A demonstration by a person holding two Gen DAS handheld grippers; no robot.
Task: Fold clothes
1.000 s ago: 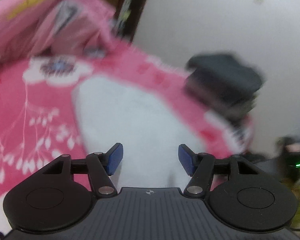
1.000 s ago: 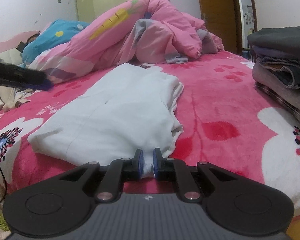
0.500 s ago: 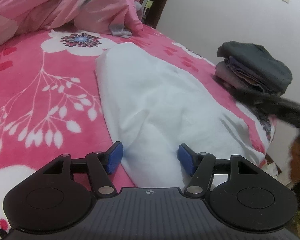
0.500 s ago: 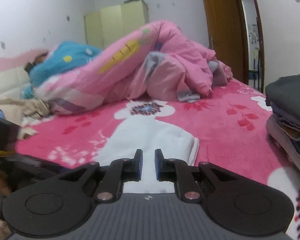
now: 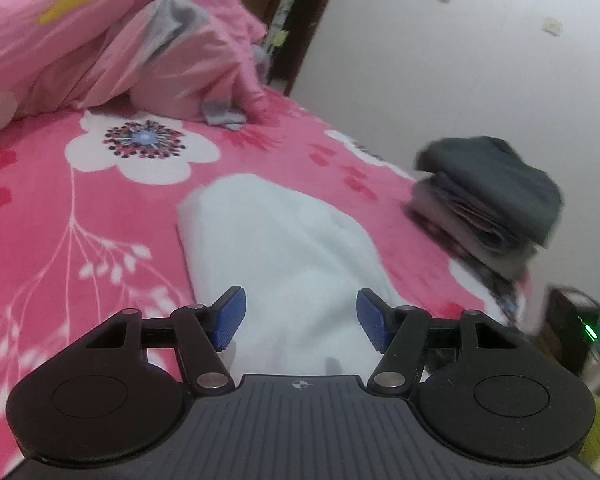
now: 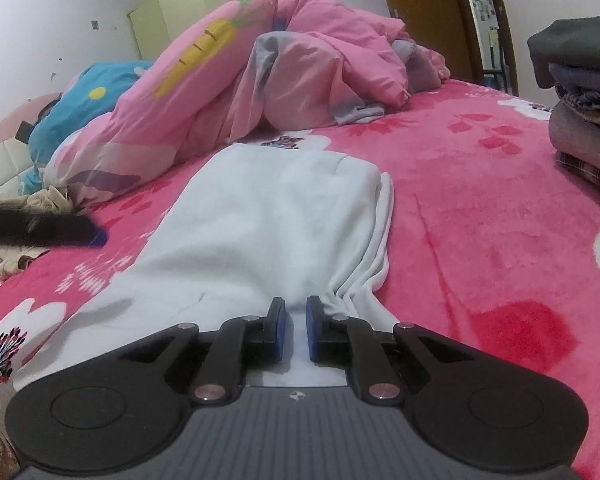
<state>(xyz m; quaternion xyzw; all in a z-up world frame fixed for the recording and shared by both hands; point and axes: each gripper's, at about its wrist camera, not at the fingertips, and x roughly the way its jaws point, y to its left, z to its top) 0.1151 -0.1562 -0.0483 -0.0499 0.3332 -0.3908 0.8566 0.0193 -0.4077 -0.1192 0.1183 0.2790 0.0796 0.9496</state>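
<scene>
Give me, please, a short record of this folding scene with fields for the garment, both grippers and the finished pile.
garment: white garment flat on the pink floral blanket
right gripper: jaws closing, near edge of the cloth bunched between them
left gripper: jaws apart, above the cloth, nothing gripped
pile: folded dark clothes stacked near the bed's edge

Your left tool hangs tilted downward, its blue pads spread wide, gripping nothing. Your right tool also tilts down, its jaws closing, nearly together, pinching cloth.
</scene>
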